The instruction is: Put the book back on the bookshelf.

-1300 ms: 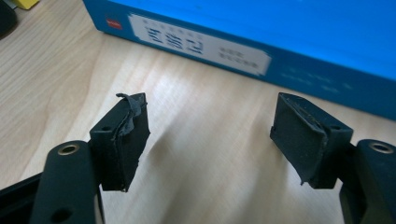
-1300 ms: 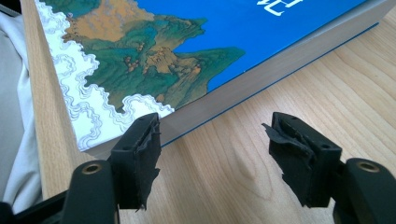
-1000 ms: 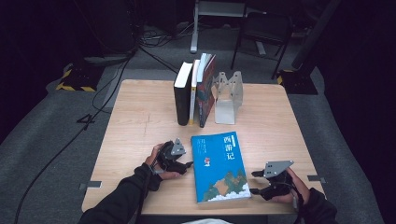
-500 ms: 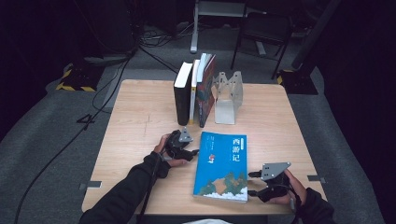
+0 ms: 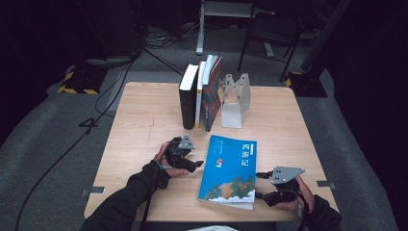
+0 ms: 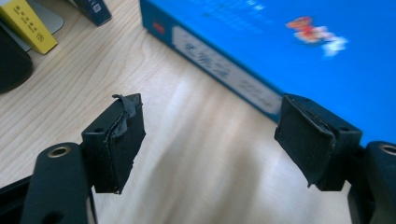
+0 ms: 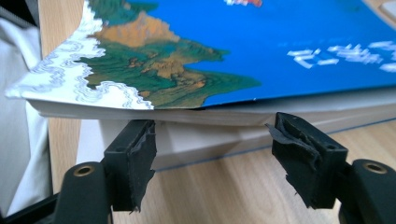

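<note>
Blue paperback book (image 5: 229, 171) lay flat, not yet lifted; I had left gripper (image 5: 193, 164) and right gripper (image 5: 261, 185) flanking it, jaws apart.

Book (image 5: 230, 172): blue cover with green-and-brown landscape and white wave pattern. Table (image 5: 144, 120): pale wood grain. Gripper pads (image 6: 116, 140): black.

Both forearms wear dark sleeves. The left gripper (image 5: 185, 155) and right gripper (image 5: 274, 185) are black, each topped by a grey three-cornered plate. Their jaws carry frayed black padding, with round screw holes in the arms.
</note>
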{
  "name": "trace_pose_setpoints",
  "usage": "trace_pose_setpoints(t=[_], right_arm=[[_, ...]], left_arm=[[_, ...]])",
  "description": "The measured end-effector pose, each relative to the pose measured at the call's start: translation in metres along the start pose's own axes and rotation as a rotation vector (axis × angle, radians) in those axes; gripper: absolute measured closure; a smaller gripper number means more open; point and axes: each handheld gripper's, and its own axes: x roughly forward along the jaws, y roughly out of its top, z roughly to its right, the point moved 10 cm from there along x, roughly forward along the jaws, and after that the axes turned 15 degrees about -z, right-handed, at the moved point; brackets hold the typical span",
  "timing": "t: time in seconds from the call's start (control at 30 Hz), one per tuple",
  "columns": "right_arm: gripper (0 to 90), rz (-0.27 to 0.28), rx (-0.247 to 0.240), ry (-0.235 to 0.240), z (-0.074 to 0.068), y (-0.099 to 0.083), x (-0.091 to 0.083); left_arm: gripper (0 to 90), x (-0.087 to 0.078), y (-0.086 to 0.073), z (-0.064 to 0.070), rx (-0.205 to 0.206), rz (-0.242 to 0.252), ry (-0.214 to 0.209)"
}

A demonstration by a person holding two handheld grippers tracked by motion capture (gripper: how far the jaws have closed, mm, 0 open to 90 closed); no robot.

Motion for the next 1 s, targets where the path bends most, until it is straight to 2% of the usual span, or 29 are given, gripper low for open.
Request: trace_pose_setpoints(t=[0.07,0.1,0.13,0.2,0.33,0.37,0.4,0.47,0.5,0.57,0.63,0.7,0.73,0.77,0.8,0.83,0.87,0.93,1.0], right_arm=[[30.7,0.011,-0.002,-0.011,0.0,0.003,-0.001],[30.6,0.019,-0.001,-0.01,0.0,0.004,-0.002],[30.5,0.025,0.004,-0.009,0.001,0.005,-0.003],[29.8,0.033,0.003,-0.015,0.001,0.007,-0.004],[27.9,0.028,0.002,-0.017,0.002,0.007,-0.003],[27.9,0.029,0.001,-0.02,0.002,0.007,-0.003],[27.9,0.029,0.001,-0.02,0.002,0.007,-0.003],[27.7,0.034,0.0,-0.021,0.002,0.009,-0.004],[27.7,0.034,0.0,-0.021,0.002,0.009,-0.004],[27.1,0.034,0.0,-0.03,0.003,0.01,-0.003],[26.8,0.042,0.001,-0.032,0.003,0.011,-0.003],[26.9,0.057,0.005,-0.034,0.003,0.014,-0.005],[26.9,0.06,0.01,-0.035,0.004,0.015,-0.006],[26.9,0.06,0.01,-0.035,0.004,0.015,-0.006],[26.8,0.068,0.01,-0.043,0.004,0.017,-0.007],[26.8,0.068,0.01,-0.043,0.004,0.017,-0.007],[26.9,0.073,0.009,-0.048,0.005,0.019,-0.007],[26.8,0.085,0.015,-0.051,0.005,0.022,-0.009],[26.9,0.095,0.019,-0.055,0.005,0.025,-0.009]], left_arm=[[23.1,-0.017,-0.003,0.013,0.014,0.036,-0.004],[22.7,-0.017,-0.003,0.013,0.014,0.036,-0.004],[22.6,-0.024,-0.004,0.022,0.011,0.048,-0.022],[22.1,-0.028,-0.005,0.034,0.017,0.04,-0.02],[21.1,-0.035,-0.007,0.066,0.078,0.054,-0.069],[21.1,-0.034,-0.007,0.072,0.082,0.058,-0.079],[21.1,-0.034,-0.007,0.072,0.082,0.058,-0.079],[21.2,-0.027,-0.009,0.092,0.098,0.034,-0.104],[21.2,-0.027,-0.009,0.092,0.098,0.034,-0.104],[21.5,-0.022,-0.004,0.11,0.162,0.026,-0.108],[21.8,-0.022,0.003,0.125,0.178,0.043,-0.147],[22.8,-0.021,0.007,0.136,0.207,0.044,-0.161],[23.2,-0.019,0.01,0.144,0.226,0.039,-0.162],[23.2,-0.019,0.01,0.144,0.226,0.039,-0.162],[23.4,-0.013,0.011,0.156,0.247,0.019,-0.156],[23.7,-0.013,0.011,0.156,0.247,0.019,-0.156],[23.7,-0.009,0.012,0.162,0.244,0.02,-0.17],[25.2,-0.001,0.015,0.164,0.252,0.01,-0.129],[25.9,0.003,0.019,0.165,0.246,0.014,-0.115]])
